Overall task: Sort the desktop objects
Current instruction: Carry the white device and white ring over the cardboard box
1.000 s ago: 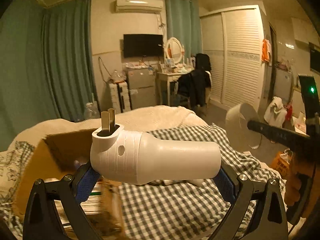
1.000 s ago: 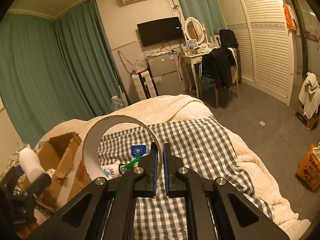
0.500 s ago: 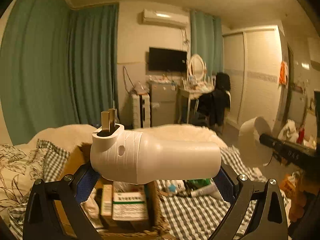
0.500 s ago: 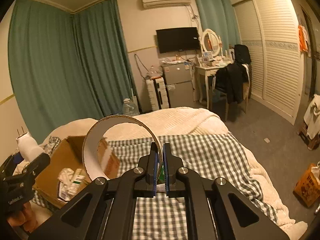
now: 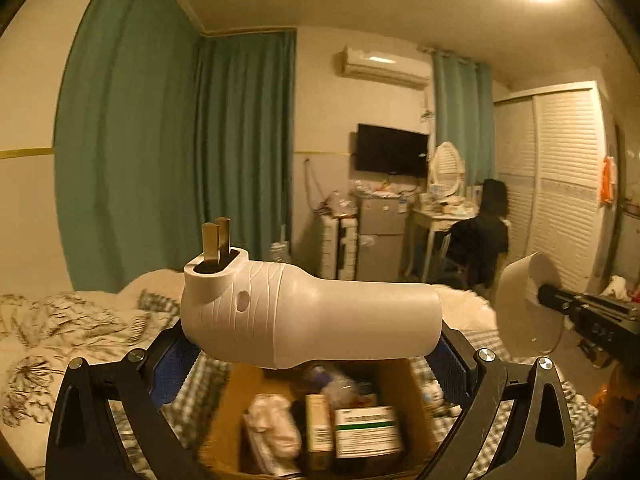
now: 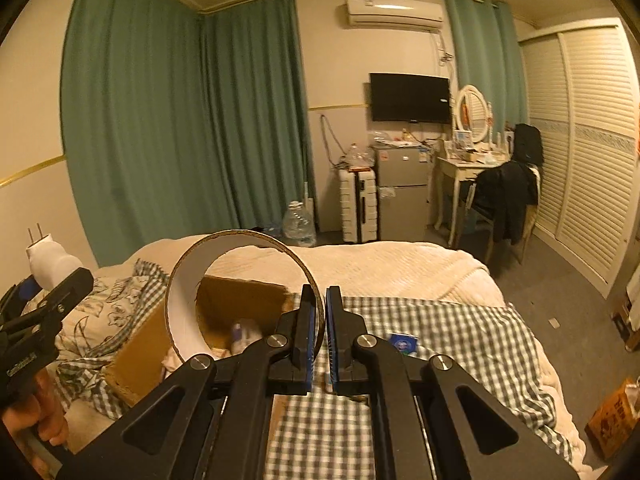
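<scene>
A: What's biggest here?
B: The bed (image 6: 400,264), with a cardboard box (image 5: 328,420) on it.
A: And the left tongs (image 5: 312,356)?
B: Clamped across a white plug-in device (image 5: 308,320), held above the box.
A: The right tongs (image 6: 320,340)?
B: Nearly closed, pinching a tape ring's (image 6: 180,312) wall beside the box.

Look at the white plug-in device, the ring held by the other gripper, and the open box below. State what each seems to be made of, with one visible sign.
White plug-in device: probably smooth matte plastic, moulded in one seamless shape; its two prongs look metal.
Ring: apparently cardboard, brown raw edge, white inside face.
Box: brown cardboard, with a torn, ragged rim.
</scene>
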`<state>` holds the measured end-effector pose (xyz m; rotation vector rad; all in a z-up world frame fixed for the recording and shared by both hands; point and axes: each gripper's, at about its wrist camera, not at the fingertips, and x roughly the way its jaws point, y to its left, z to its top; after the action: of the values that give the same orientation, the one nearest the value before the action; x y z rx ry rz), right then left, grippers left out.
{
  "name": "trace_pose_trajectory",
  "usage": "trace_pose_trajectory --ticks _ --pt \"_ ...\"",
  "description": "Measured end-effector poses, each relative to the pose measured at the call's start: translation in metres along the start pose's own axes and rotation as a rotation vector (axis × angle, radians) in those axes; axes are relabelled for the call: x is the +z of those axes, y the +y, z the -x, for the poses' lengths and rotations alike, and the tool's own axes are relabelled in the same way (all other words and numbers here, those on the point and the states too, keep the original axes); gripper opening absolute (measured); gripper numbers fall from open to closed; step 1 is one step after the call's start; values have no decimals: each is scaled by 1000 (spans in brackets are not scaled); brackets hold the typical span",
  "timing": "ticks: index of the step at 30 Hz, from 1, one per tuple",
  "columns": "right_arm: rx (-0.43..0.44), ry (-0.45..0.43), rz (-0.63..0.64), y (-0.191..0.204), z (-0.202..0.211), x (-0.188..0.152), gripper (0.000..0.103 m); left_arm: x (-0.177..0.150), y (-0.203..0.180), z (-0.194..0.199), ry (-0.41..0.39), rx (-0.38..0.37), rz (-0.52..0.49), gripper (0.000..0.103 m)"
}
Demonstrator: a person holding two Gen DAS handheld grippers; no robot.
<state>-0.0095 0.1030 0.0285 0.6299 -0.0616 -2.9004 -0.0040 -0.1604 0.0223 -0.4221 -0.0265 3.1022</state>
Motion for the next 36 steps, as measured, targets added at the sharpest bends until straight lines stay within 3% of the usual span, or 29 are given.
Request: trace_pose_trajectory --ticks 11,22,33,35,36 --pt "75 47 78 53 -36 -9 5 -15 34 -29 65 70 -5 101" --pt "135 147 124 86 -100 -39 5 -46 45 -90 280 31 -17 101" --pt "117 322 187 80 -173 -73 7 -82 34 -141 470 40 -54 102" --pt "114 333 175 77 -177 -78 13 -83 34 -142 478 39 -59 102" --pt "114 337 167 75 -178 -79 22 -83 33 -141 478 39 -57 102"
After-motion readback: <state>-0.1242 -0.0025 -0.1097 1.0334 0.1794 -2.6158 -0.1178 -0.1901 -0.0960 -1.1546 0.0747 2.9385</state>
